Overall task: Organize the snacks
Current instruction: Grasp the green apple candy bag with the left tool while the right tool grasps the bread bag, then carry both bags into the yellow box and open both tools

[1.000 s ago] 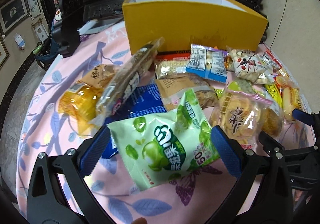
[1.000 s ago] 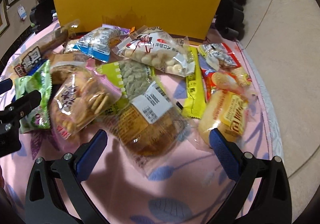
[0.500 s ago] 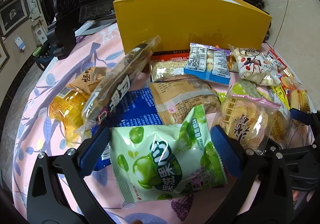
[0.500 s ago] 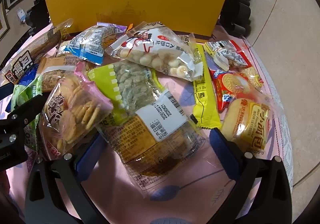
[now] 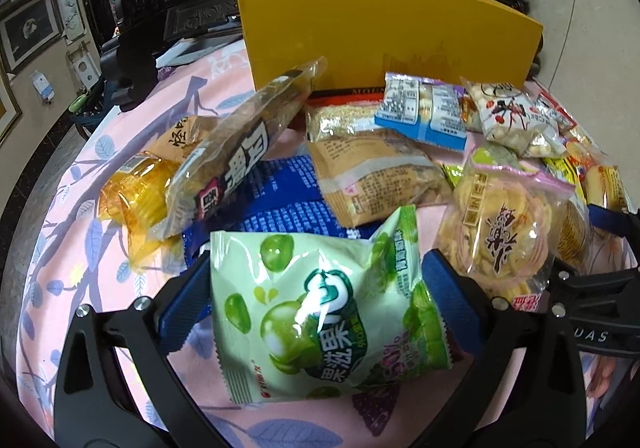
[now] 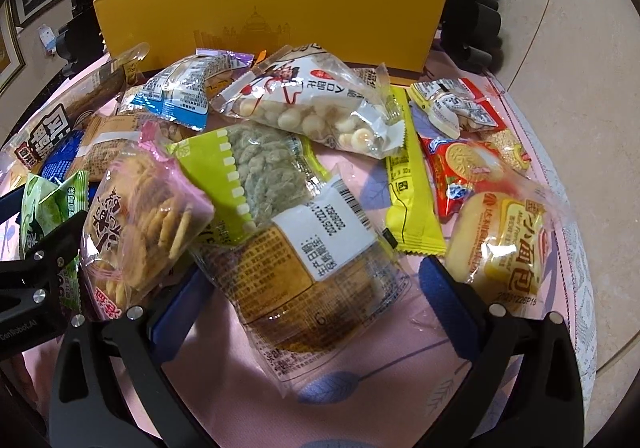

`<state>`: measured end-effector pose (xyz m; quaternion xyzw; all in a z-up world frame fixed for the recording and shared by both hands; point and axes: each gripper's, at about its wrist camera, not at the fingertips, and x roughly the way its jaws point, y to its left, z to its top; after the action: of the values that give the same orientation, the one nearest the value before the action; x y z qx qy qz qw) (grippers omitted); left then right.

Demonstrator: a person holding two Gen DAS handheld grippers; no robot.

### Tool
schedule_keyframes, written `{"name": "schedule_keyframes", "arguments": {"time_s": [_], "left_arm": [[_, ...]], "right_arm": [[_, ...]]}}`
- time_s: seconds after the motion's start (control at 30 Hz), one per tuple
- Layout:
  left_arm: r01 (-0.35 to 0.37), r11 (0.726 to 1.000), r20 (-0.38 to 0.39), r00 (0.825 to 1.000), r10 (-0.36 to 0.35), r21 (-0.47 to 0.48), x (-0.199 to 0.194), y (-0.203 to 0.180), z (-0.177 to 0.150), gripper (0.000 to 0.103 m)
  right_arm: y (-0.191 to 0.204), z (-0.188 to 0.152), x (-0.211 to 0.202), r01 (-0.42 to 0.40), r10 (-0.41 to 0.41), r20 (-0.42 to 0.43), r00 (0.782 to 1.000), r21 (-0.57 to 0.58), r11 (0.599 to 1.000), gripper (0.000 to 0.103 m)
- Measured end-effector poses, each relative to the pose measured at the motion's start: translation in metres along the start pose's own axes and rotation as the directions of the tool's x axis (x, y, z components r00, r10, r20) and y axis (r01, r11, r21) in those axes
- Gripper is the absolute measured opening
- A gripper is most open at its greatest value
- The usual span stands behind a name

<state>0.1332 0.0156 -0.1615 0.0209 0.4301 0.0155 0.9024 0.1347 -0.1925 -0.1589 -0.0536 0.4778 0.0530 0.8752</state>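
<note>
green foil catches the eye first: the green candy bag (image 5: 320, 312) lies flat on the pink-clothed desk (image 5: 80, 248), straight between the spread fingers of the left gripper (image 5: 316, 300), its long axis running roughly along them, toward the yellow box (image 5: 384, 31) behind the pile. the right gripper (image 6: 312, 300) is likewise released, its fingers straddling the clear cake packet (image 6: 304, 272). each hand looks nearest its own packet; neither yet grips.

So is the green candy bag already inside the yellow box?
No, the green candy bag lies on the tablecloth between the left gripper's open fingers, well in front of the yellow box.
</note>
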Motion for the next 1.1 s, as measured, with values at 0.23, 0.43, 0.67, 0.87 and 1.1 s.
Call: {"name": "schedule_keyframes", "arguments": {"time_s": [0.23,0.43,0.67,0.87,1.1], "left_arm": [[-0.038,0.999,0.022,0.999,0.038,0.005,-0.005,-0.001,-0.007,0.088],[-0.07,0.998,0.029,0.997,0.07,-0.005,-0.012,0.007,-0.01,0.062],[-0.048,0.998,0.034,0.998,0.05,-0.045,-0.02,0.021,-0.009,0.036],[-0.013,0.996,0.046,0.999,0.017,-0.083,-0.031,0.026,-0.011,0.033],[-0.013,0.996,0.077,0.997,0.019,-0.086,-0.052,0.025,-0.01,0.033]], "right_arm": [[-0.001,-0.002,-0.001,0.003,-0.003,0.006,1.0,0.017,1.0,0.095],[-0.009,-0.003,-0.008,-0.007,0.006,0.027,1.0,0.039,0.999,0.064],[-0.01,-0.008,-0.024,-0.022,0.019,0.059,0.998,0.053,0.998,0.057],[-0.007,-0.014,-0.042,-0.03,0.025,0.092,0.995,0.05,0.998,0.057],[-0.009,-0.016,-0.06,-0.087,0.08,0.132,0.988,0.053,0.995,0.057]]}}
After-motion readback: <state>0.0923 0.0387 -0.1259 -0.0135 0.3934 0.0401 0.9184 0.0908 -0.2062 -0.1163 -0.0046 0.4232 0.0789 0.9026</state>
